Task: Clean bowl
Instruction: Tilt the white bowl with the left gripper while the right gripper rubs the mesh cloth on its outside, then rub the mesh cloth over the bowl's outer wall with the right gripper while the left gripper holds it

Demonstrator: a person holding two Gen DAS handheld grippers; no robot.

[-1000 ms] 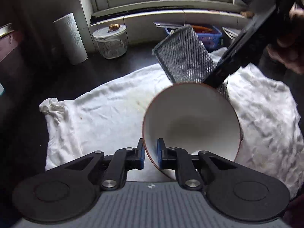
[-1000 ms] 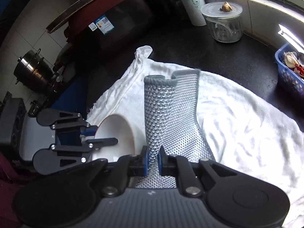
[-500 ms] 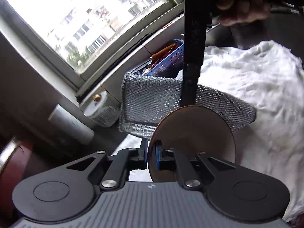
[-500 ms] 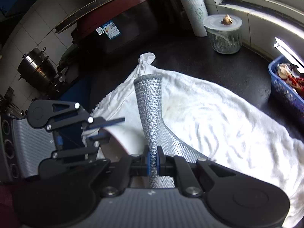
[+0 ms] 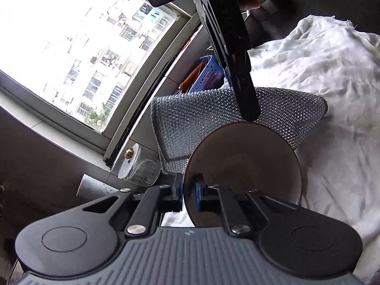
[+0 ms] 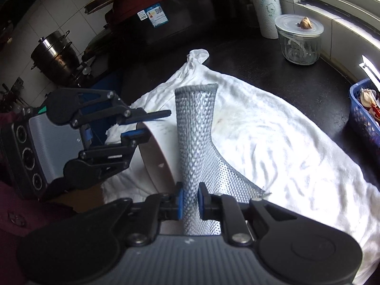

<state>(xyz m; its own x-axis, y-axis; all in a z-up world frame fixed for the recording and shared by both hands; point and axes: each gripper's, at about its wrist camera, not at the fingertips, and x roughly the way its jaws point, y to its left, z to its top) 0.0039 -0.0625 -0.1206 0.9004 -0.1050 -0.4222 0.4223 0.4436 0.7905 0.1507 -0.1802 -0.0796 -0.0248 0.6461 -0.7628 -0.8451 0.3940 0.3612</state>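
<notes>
I've tipped the bowl (image 5: 242,166) on edge, rim pinched in my left gripper (image 5: 189,190) jaws, while the right gripper (image 6: 190,199) jaws, clamped on the mesh scrubbing cloth (image 6: 197,137), swing it behind the bowl's outside, so scrubbing starts there.

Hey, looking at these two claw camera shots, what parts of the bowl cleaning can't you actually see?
- Left view: the bowl interior is backlit and dark, so any dirt is unreadable.
- Left view: where the scrubbing cloth meets the bowl is hidden behind the rim.
- Right view: most of the bowl is hidden behind the cloth and the left claw.
- Right view: the sticker text is too small.
</notes>
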